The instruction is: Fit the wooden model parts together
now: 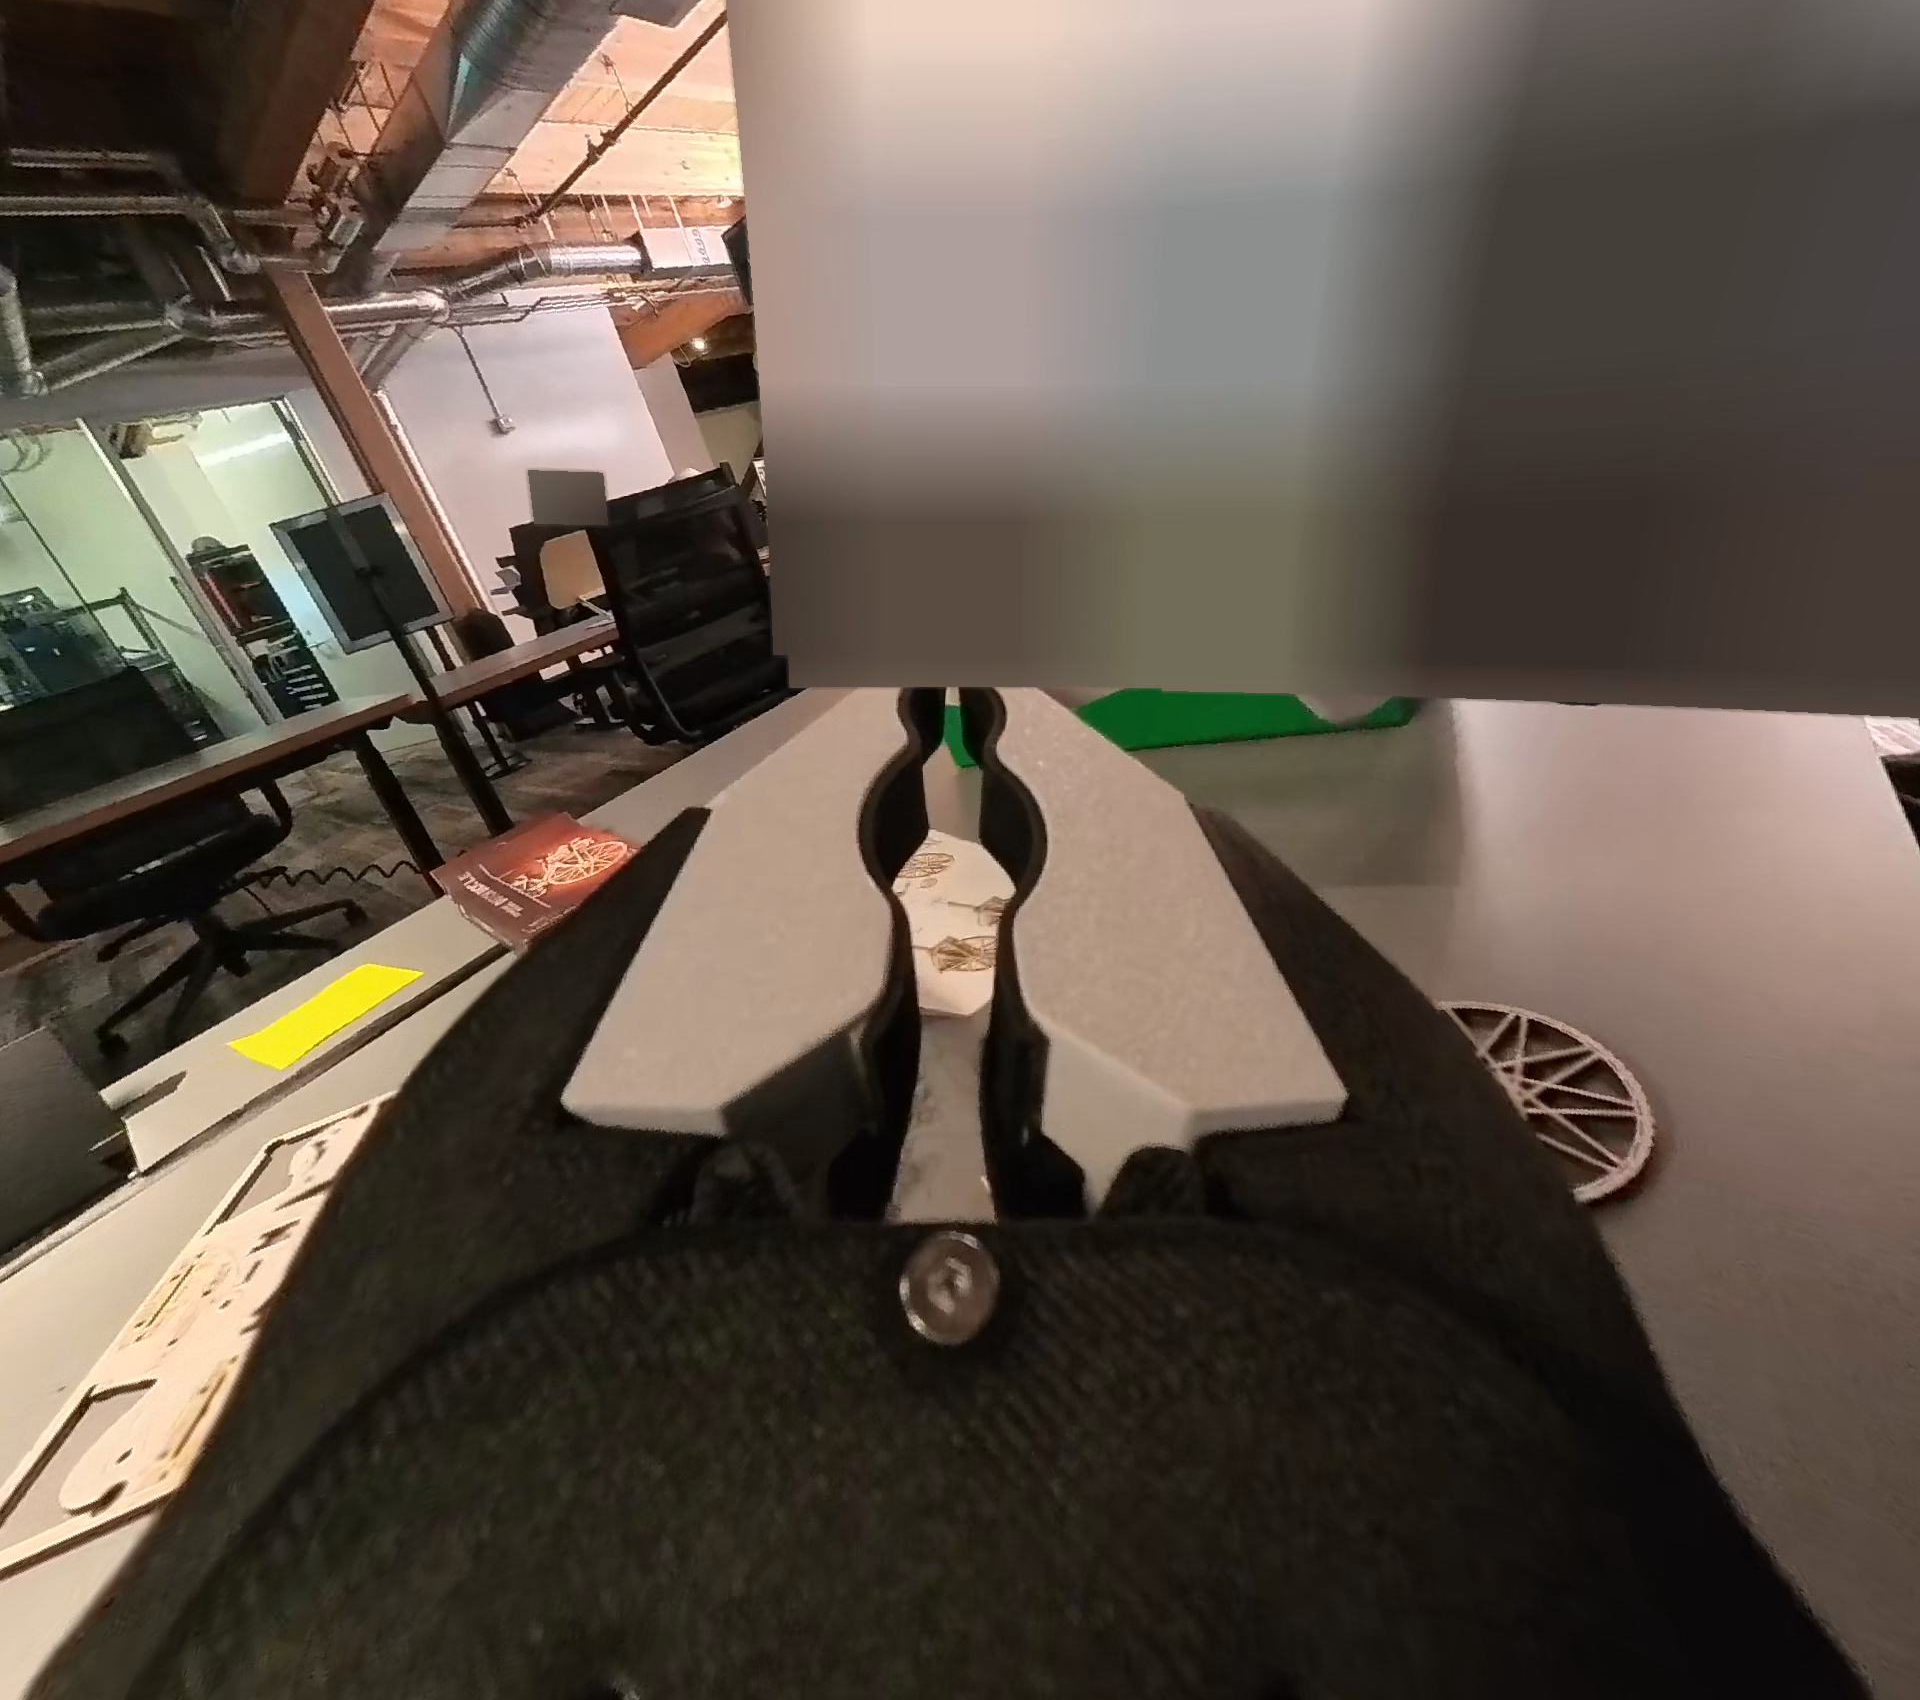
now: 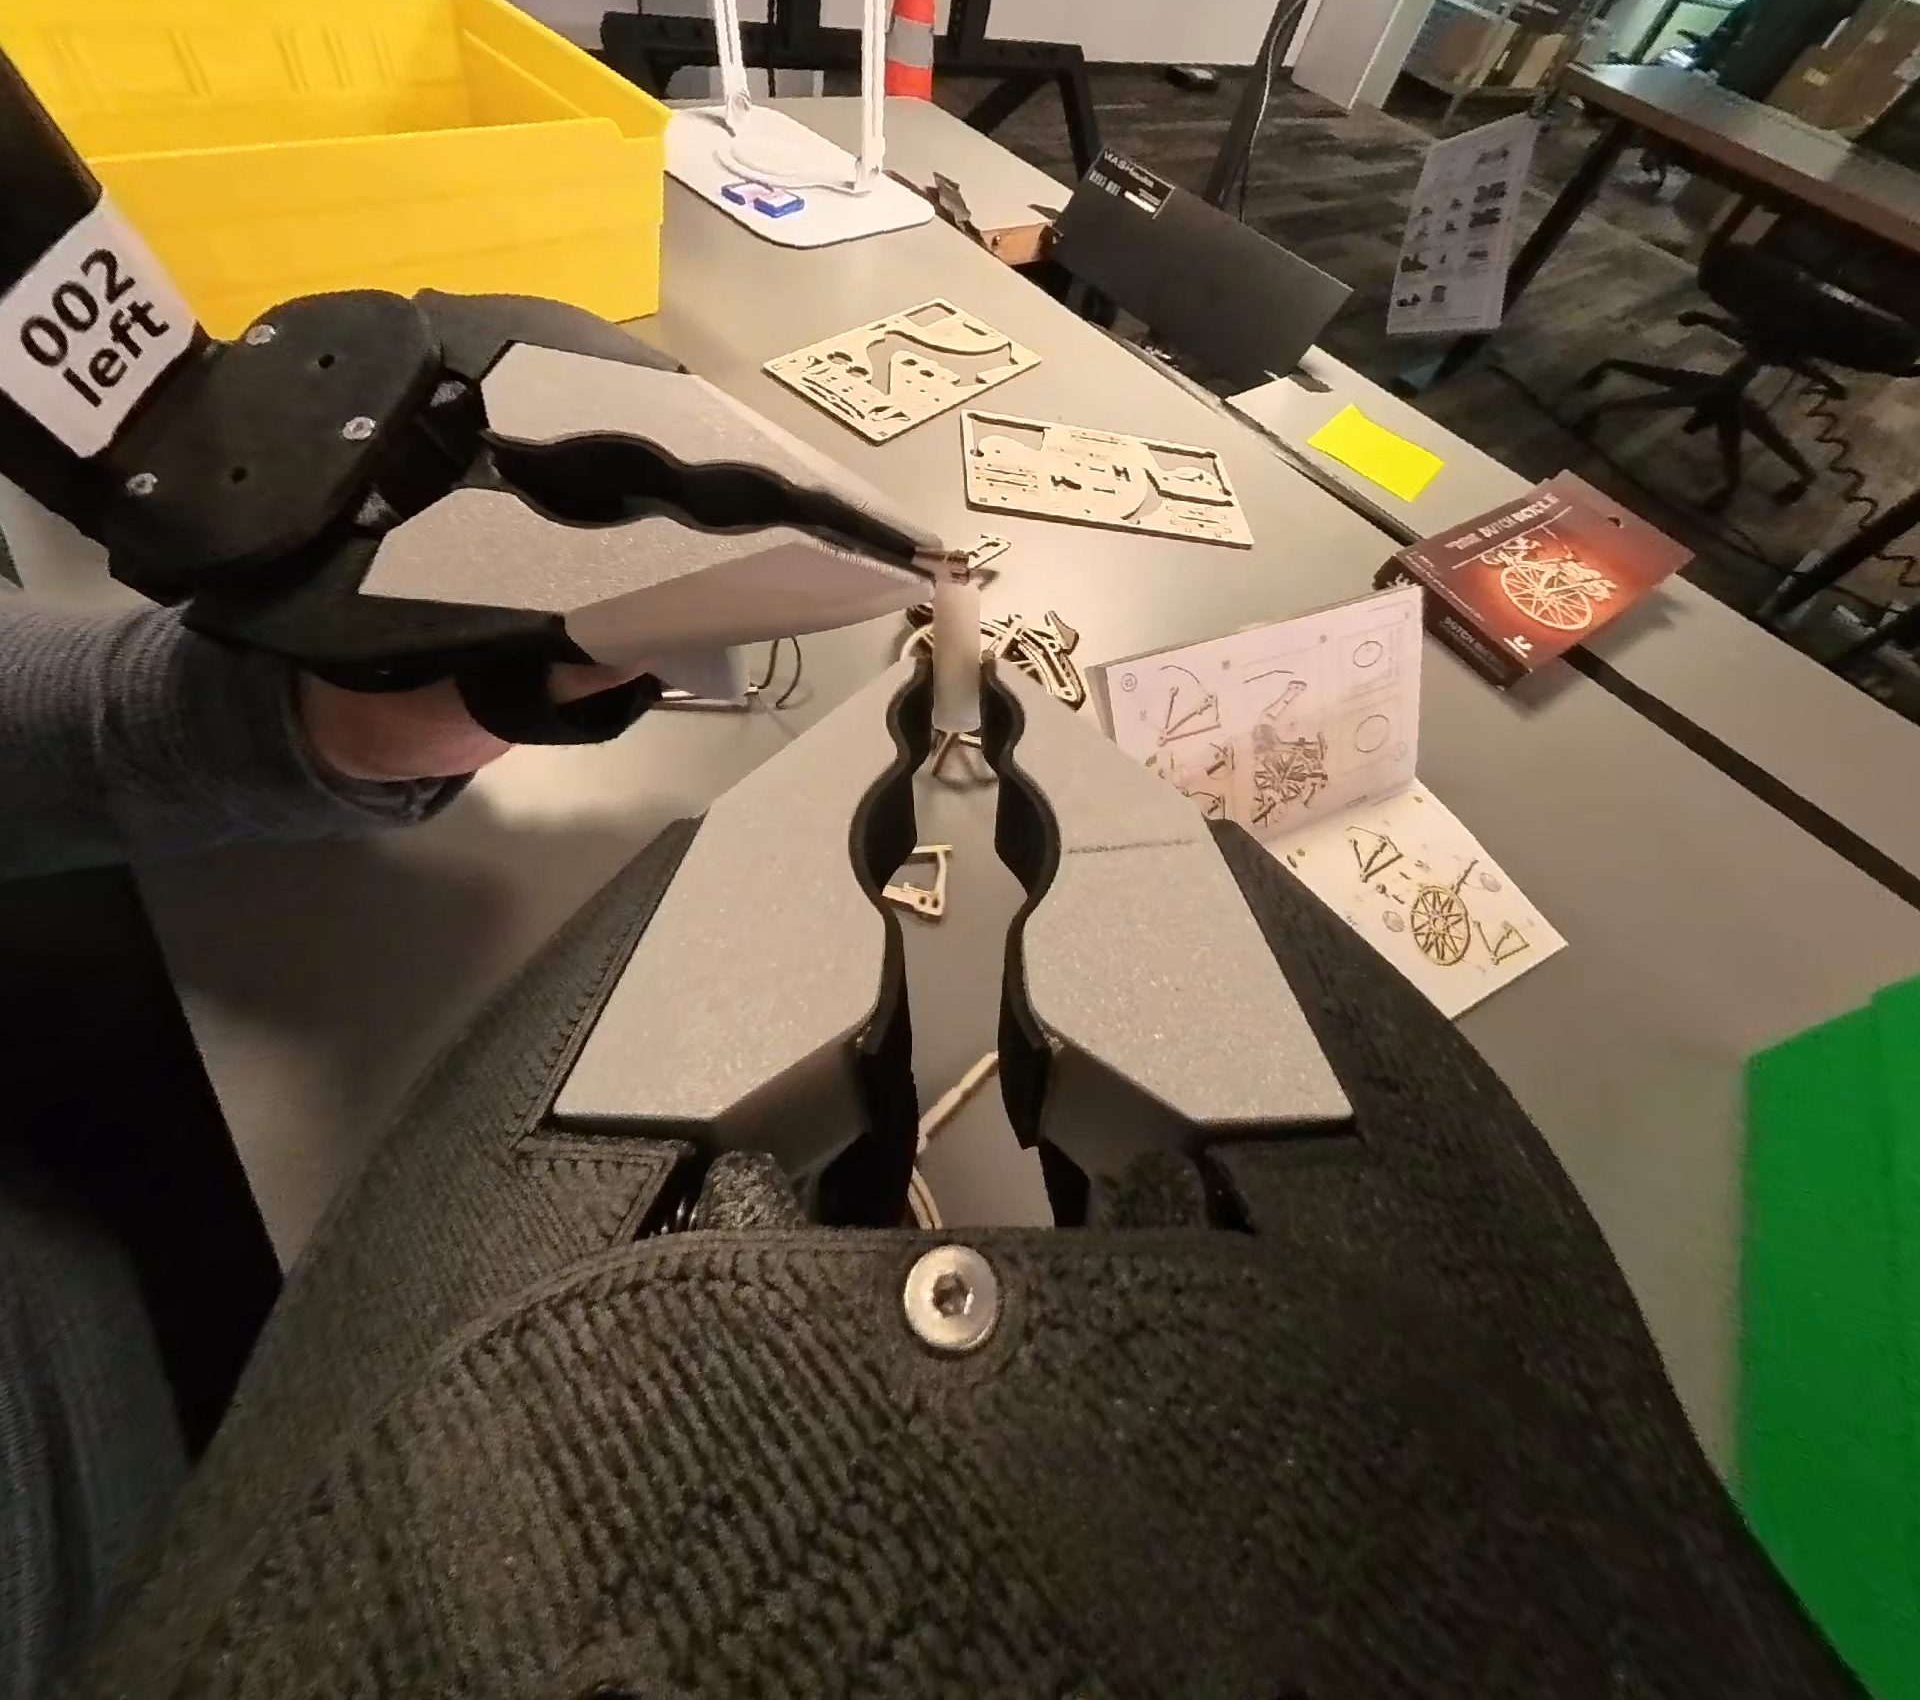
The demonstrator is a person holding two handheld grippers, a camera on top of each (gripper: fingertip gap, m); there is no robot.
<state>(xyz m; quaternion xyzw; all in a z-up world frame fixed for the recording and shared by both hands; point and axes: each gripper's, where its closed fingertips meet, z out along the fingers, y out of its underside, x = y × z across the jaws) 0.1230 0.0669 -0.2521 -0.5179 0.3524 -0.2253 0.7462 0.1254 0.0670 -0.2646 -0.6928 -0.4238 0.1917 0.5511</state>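
In the right wrist view my right gripper (image 2: 954, 700) is shut on a short white tube (image 2: 956, 637) and holds it upright above the grey table (image 2: 1558, 975). My left gripper (image 2: 940, 564) comes in from the left, shut on a small wooden part (image 2: 961, 561) at the tube's top end. A pile of loose wooden parts (image 2: 1034, 648) lies just behind. One small wooden piece (image 2: 920, 887) lies on the table below my right fingers. In the left wrist view my left gripper (image 1: 951, 705) is nearly closed, its tips hidden by a blurred patch. A wooden spoked wheel (image 1: 1569, 1100) lies to the right.
Two wooden part sheets (image 2: 899, 367) (image 2: 1101, 476), an open instruction booklet (image 2: 1299, 777) and a dark red box (image 2: 1538, 580) lie on the table. A yellow bin (image 2: 312, 123) and a white stand (image 2: 821, 185) are at the back. A green object (image 2: 1829, 1338) is at the right. Both grippers' tips are roughly 15 cm from the small wooden piece (image 2: 920, 887). My right gripper's tips are some 15 cm from the wooden spoked wheel (image 1: 1569, 1100).
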